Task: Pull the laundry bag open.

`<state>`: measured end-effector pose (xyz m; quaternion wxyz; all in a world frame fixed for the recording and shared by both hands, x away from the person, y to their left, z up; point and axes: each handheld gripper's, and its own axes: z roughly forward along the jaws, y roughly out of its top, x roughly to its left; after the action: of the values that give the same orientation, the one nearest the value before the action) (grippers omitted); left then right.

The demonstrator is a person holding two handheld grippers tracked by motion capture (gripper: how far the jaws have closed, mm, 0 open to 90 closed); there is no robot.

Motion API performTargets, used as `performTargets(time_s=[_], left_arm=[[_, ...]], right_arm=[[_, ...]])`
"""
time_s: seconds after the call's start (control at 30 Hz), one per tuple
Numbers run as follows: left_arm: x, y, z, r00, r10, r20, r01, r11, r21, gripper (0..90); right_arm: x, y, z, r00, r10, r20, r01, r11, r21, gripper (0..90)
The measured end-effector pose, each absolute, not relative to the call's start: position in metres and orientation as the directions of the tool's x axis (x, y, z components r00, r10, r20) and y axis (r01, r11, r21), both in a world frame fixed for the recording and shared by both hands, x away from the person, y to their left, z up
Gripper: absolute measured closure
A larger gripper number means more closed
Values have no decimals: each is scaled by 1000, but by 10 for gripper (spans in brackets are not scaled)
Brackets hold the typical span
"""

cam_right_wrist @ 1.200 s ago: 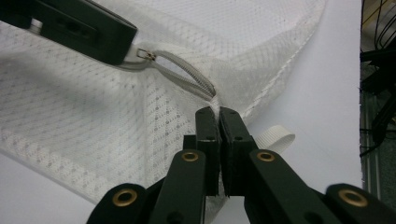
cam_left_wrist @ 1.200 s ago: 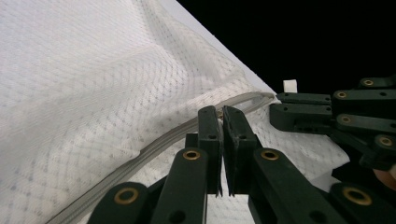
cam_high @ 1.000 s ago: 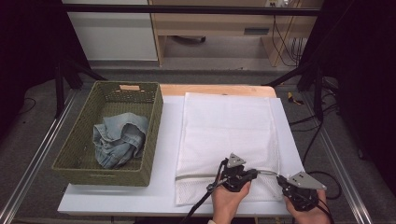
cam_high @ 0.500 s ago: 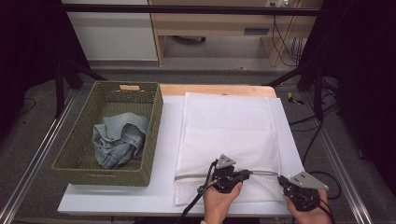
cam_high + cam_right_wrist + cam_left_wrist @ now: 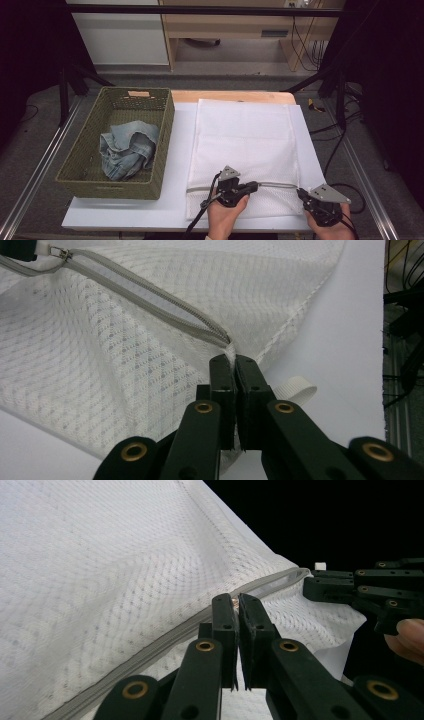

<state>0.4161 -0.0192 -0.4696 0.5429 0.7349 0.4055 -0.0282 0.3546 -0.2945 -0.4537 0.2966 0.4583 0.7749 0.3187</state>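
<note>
The mesh laundry bag (image 5: 245, 145) was being unzipped: its zipper pull (image 5: 233, 599) was clamped in the left claw (image 5: 236, 605), its corner in the right claw (image 5: 233, 362), and further leftward pulling seemed needed.

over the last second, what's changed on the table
The left hand-held gripper, shut on the zipper pull, slid left along the mesh bag, opening more of the zipper. The right hand-held gripper stayed clamped on the bag's corner. The basket and jeans kept their places.
</note>
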Motion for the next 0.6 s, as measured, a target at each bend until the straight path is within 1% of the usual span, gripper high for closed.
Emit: performTargets(time_s=[0.23, 0.6], left_arm=[[415, -15, -467, 682, 565, -465, 616, -101, 781, 867], [416, -6, -465, 674, 572, -468, 617, -87, 782, 867]], right_arm=[[355, -295, -454, -406, 898, -168, 523, 379, 763, 878], [355, -295, -454, -406, 899, -163, 526, 376, 763, 878]])
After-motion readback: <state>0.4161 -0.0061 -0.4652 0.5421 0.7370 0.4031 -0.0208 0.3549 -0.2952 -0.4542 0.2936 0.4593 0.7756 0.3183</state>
